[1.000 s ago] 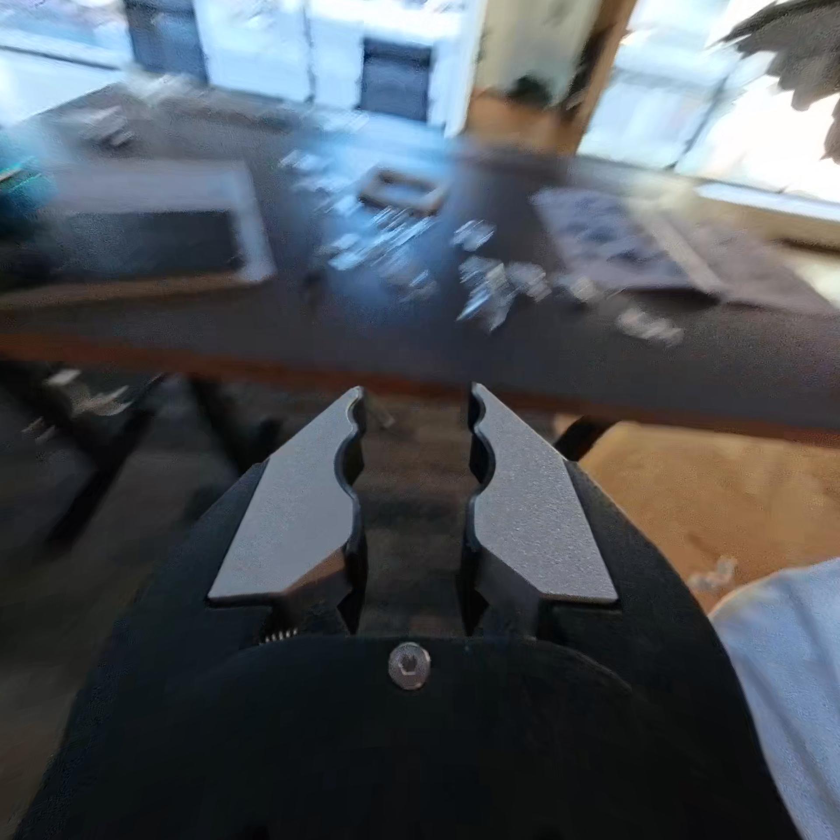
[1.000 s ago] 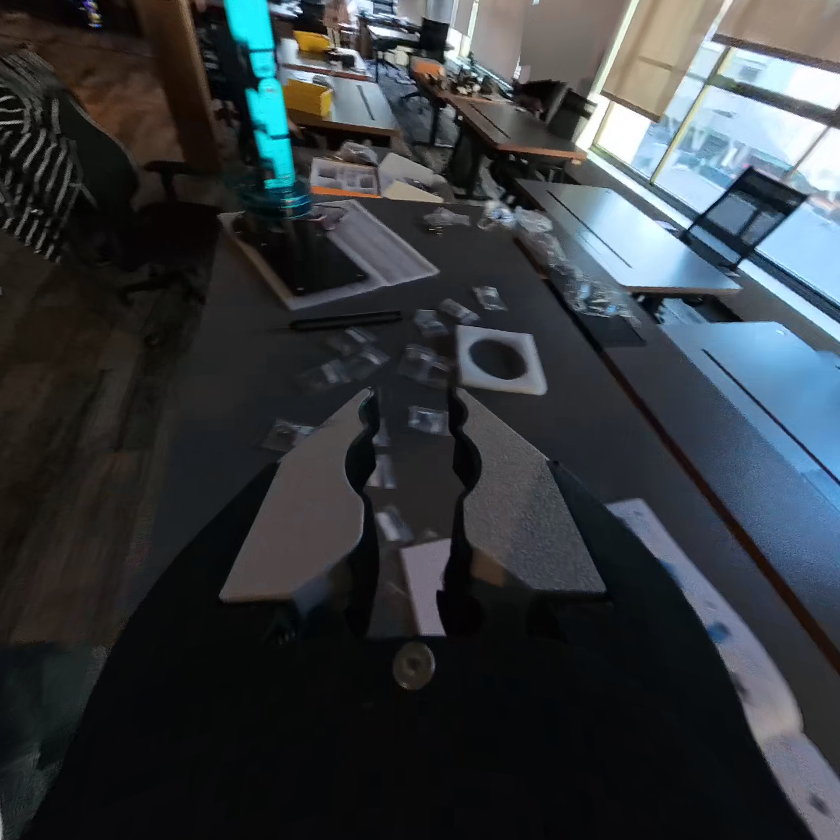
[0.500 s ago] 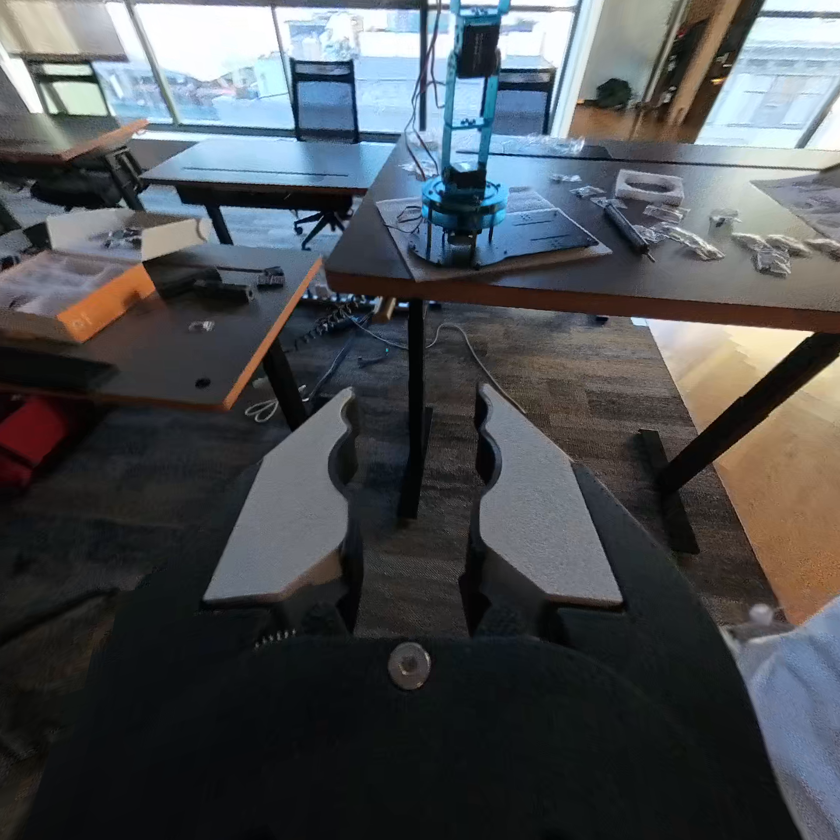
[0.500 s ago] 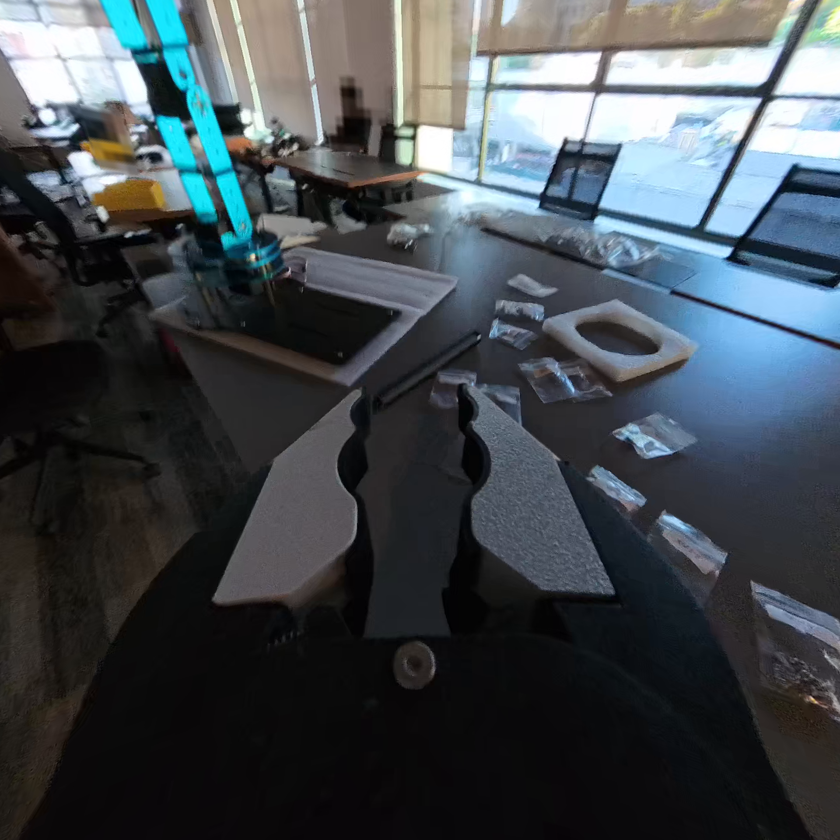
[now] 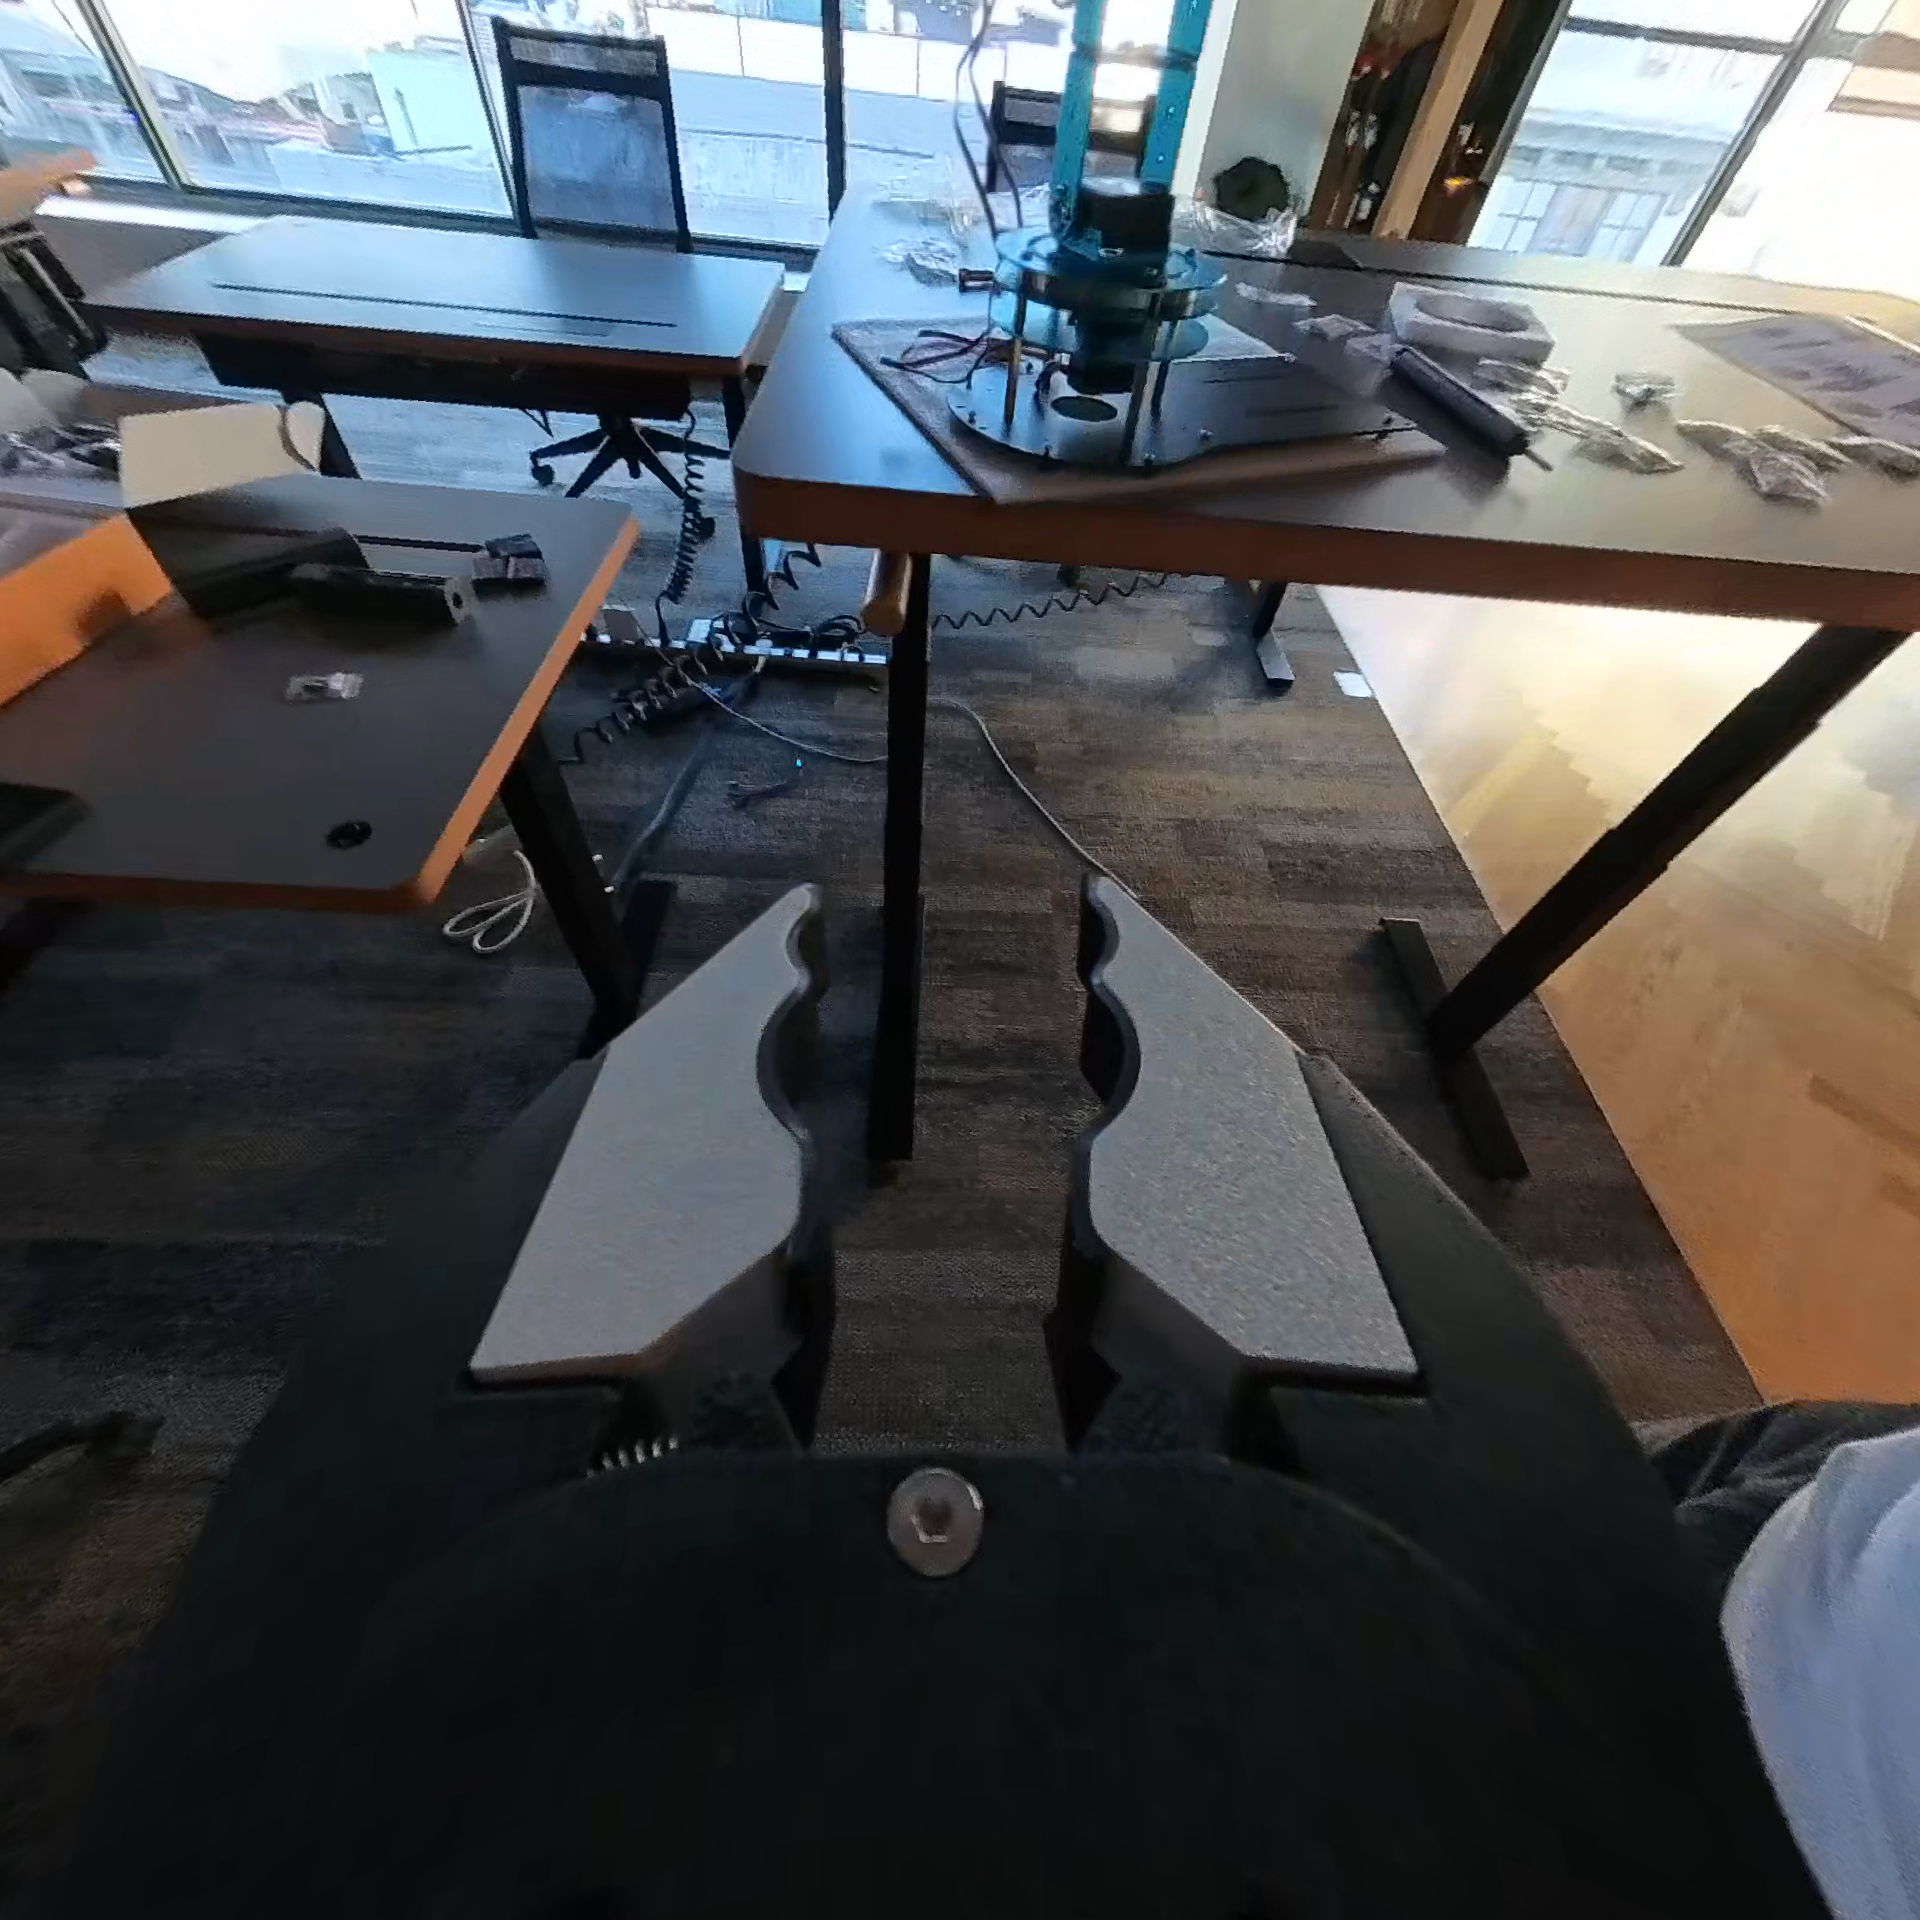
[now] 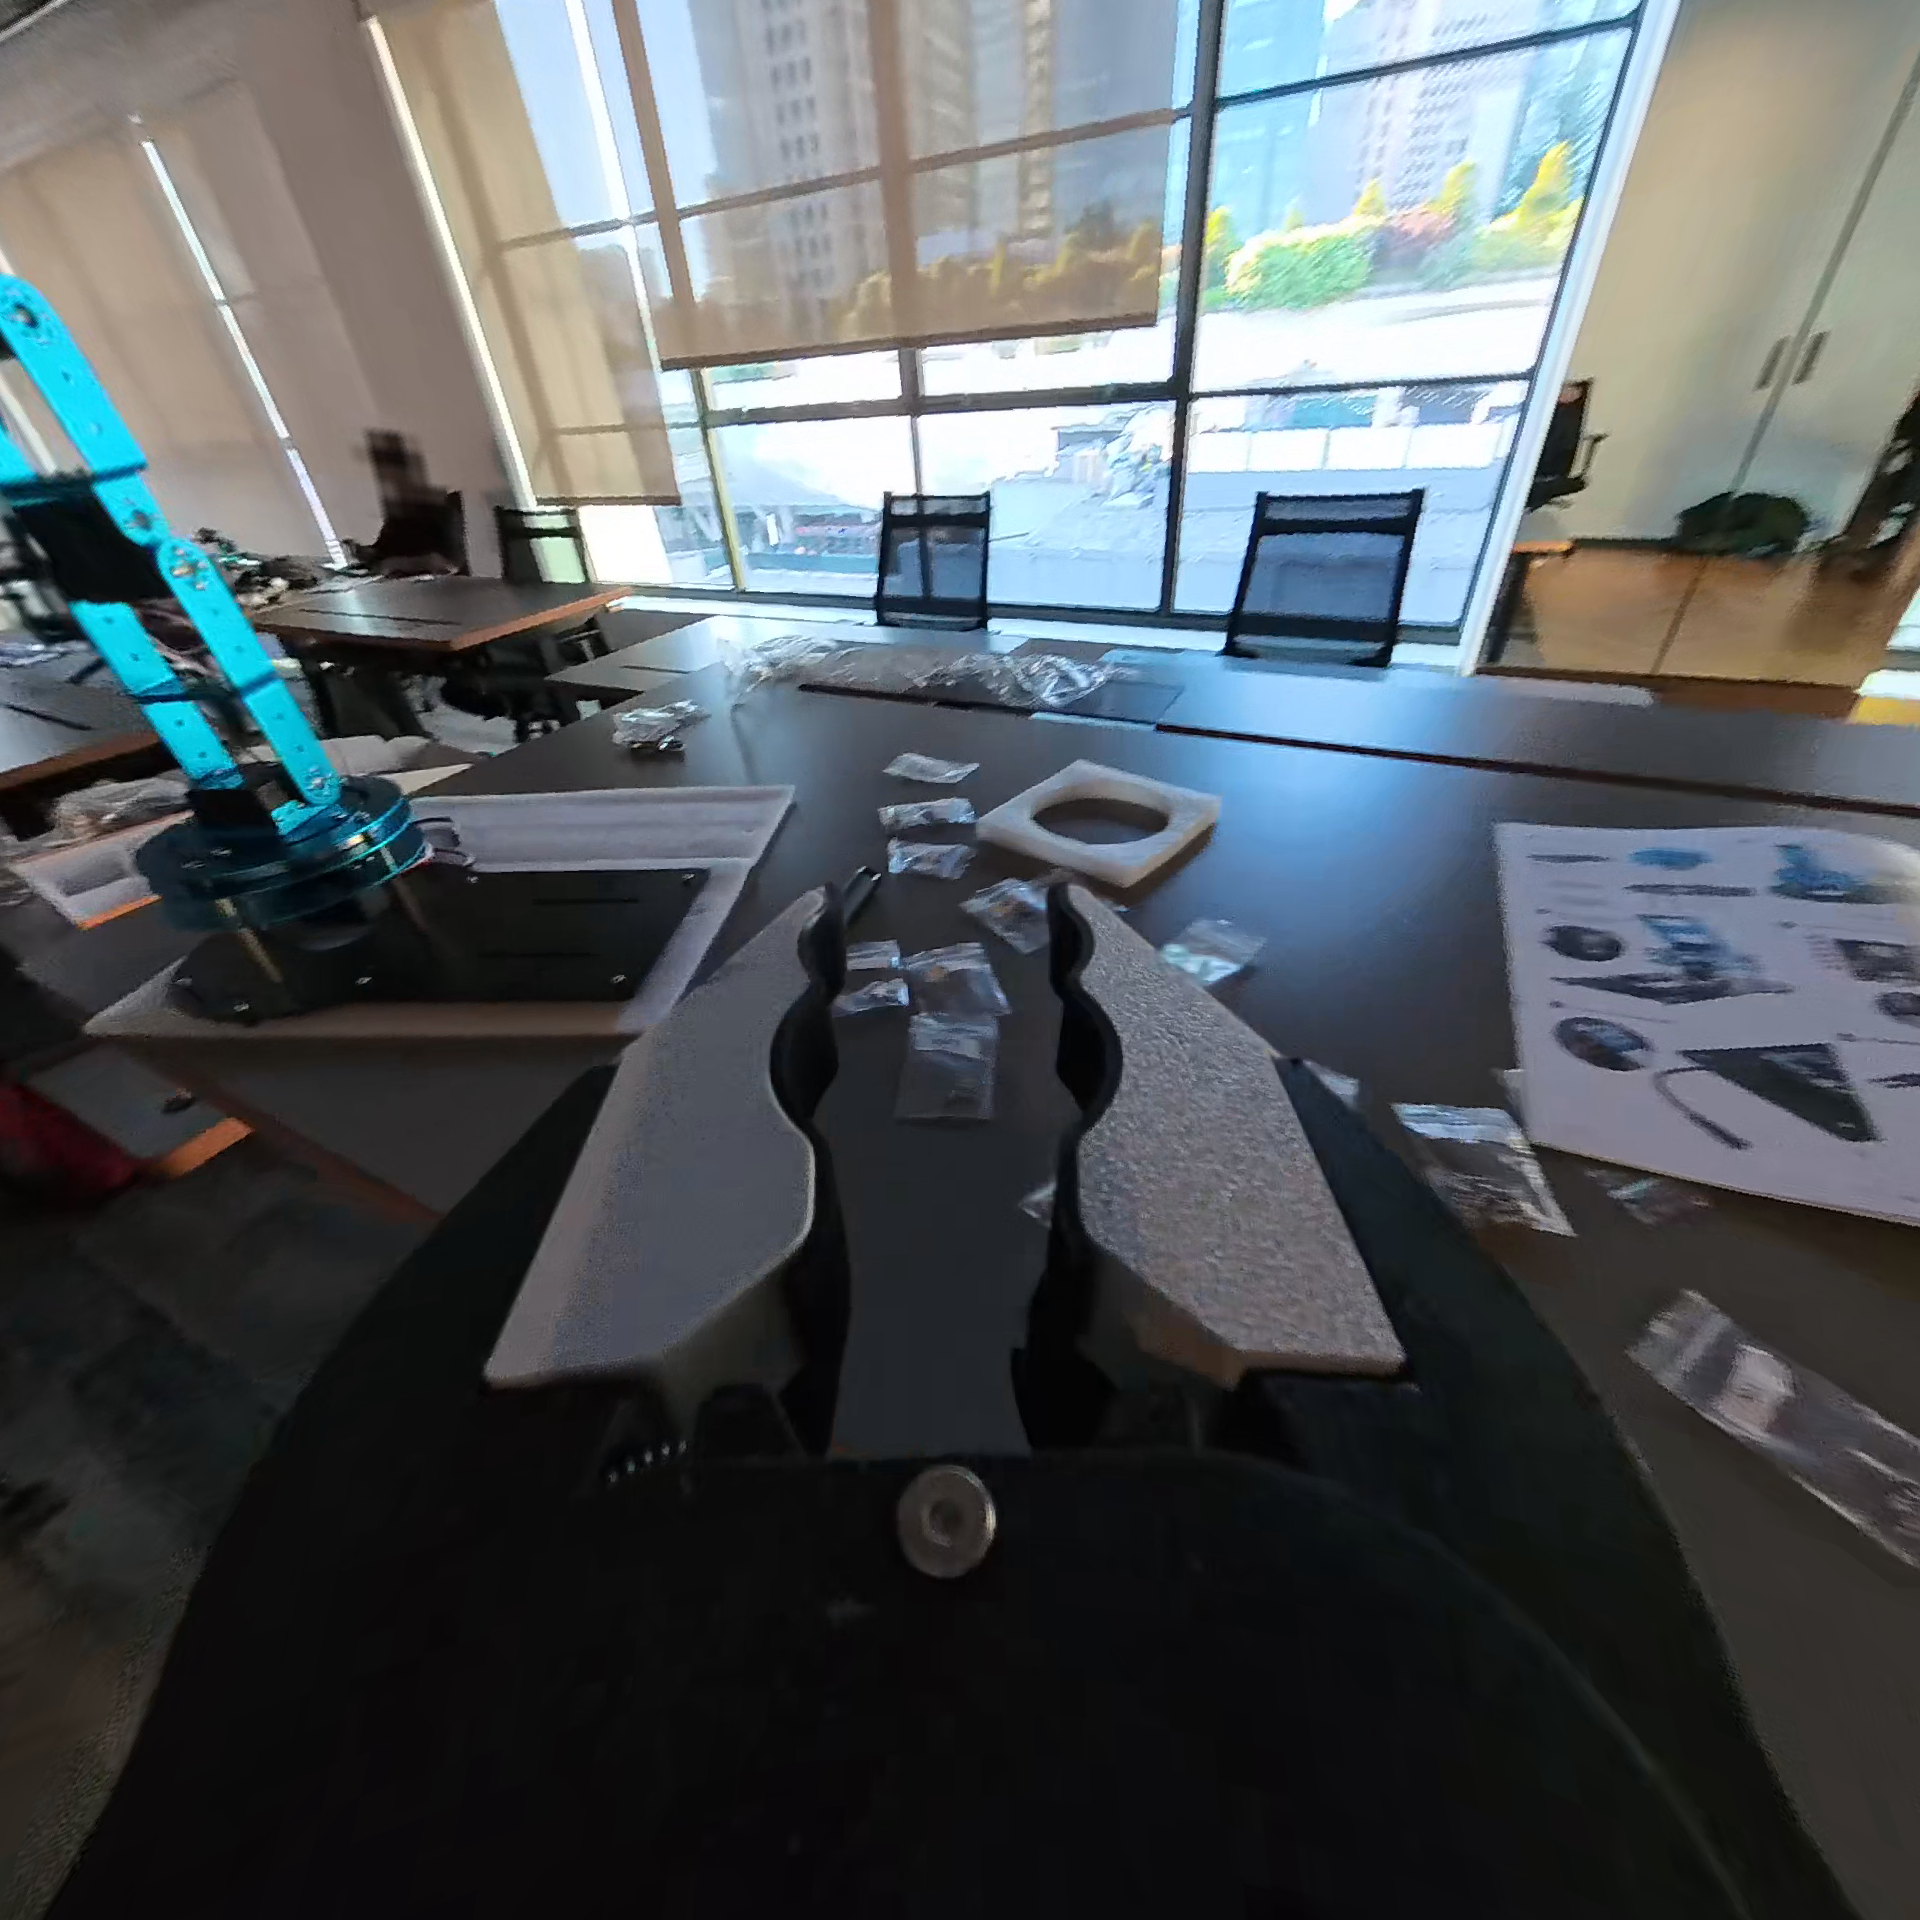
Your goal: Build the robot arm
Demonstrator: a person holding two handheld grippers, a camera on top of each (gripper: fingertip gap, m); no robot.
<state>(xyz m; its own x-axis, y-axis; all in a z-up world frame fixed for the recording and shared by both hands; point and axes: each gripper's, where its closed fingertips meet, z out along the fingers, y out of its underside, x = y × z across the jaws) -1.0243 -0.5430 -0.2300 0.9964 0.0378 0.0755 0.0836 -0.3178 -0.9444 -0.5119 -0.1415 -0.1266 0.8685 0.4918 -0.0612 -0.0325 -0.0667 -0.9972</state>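
My left gripper [image 5: 948,904] is open and empty, held low over the carpet in front of the dark table [image 5: 1351,520]. A blue robot arm kit [image 5: 1101,260] stands on a black base plate near the table's left corner. My right gripper [image 6: 940,906] is open and empty above the same table [image 6: 1351,935]. Several small clear bags of parts [image 6: 945,1049] lie on the tabletop just beyond and between its fingertips. A black rod-like tool [image 6: 860,891] lies by its left fingertip. The blue arm kit [image 6: 208,748] is at the left in the right wrist view.
A white foam square with a round hole [image 6: 1101,821] lies beyond the bags. A printed sheet [image 6: 1714,997] lies at the right. A lower desk [image 5: 260,727] with an orange box stands at the left. Cables and a power strip [image 5: 748,655] lie on the floor. Table legs [image 5: 899,883] stand ahead. The gap from one gripper's tips to the other's is roughly 65 centimetres.
Both views have swung: the left one from the blurred tabletop edge down and left to the floor and table leg, the right one rightward across the table. Both grippers stay open and empty; the right jaws widened a little.
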